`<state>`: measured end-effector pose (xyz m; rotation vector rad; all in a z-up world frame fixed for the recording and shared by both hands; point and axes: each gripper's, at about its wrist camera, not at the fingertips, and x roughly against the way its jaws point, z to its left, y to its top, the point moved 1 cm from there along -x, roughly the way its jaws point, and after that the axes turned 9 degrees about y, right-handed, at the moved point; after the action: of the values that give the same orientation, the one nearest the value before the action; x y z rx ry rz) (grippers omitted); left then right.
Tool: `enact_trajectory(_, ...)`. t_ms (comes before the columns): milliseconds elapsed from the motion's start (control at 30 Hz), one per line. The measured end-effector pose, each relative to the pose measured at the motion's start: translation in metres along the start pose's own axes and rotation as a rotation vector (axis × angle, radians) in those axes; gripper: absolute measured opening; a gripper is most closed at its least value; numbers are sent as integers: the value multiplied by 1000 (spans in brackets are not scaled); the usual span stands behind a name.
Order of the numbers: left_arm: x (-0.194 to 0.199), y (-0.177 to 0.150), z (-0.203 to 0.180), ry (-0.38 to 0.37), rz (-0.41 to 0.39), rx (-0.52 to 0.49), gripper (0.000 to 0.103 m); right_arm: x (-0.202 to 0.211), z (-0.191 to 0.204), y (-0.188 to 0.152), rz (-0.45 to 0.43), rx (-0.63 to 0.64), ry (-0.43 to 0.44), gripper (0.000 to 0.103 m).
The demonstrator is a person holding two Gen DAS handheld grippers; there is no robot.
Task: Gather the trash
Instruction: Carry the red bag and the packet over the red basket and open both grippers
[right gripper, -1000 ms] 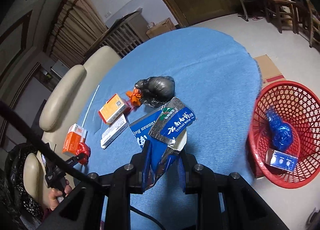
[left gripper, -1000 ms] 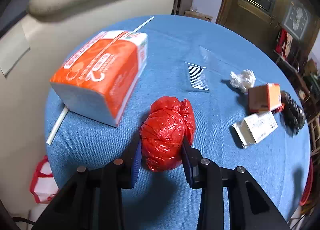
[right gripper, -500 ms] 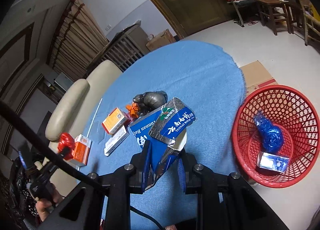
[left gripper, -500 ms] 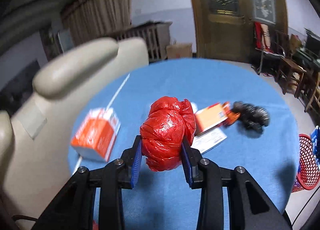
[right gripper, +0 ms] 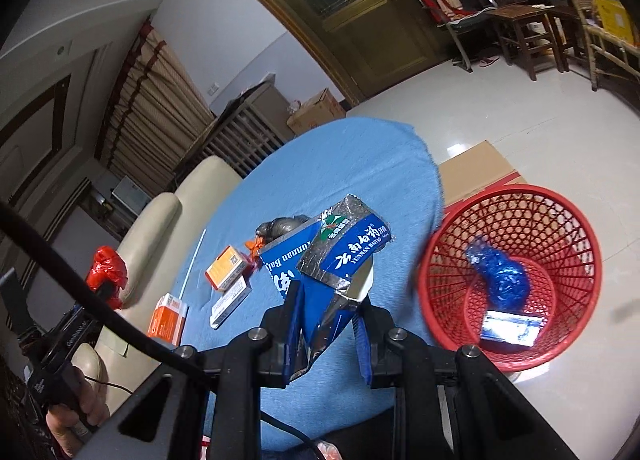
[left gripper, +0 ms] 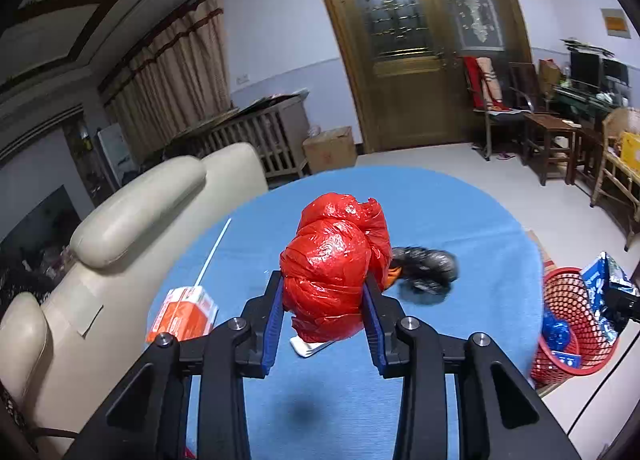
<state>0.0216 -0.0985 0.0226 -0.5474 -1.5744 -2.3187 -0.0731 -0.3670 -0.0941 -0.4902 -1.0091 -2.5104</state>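
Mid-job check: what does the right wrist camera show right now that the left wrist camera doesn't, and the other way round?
Only the right wrist view shows the silver packet on the basket floor, the two small boxes on the table, and the hand holding the left gripper.

Only the left wrist view shows the left gripper closing on the red bag up close.

Both show the blue table, black bag, orange carton, red basket and the blue wrapper in the right gripper.

Round table under blue cloth [right gripper: 352,164]. On it, clustered round the black bag [right gripper: 282,229]: orange box [right gripper: 226,273] and white box [right gripper: 231,302] just left, orange carton [right gripper: 168,318] and thin white stick [right gripper: 192,264] farther left. Floor [right gripper: 520,112] right of table carries red basket [right gripper: 576,228].
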Motion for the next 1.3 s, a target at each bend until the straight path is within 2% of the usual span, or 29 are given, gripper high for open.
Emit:
enact_trajectory(667,30,11,-66,-96,-39,-112,39,42,-44,7,-80,-68,-16,25)
enact_trajectory(1300,38,11,-95,-141,-42,-184,39,60,-65,7,-119,-119,-31,25)
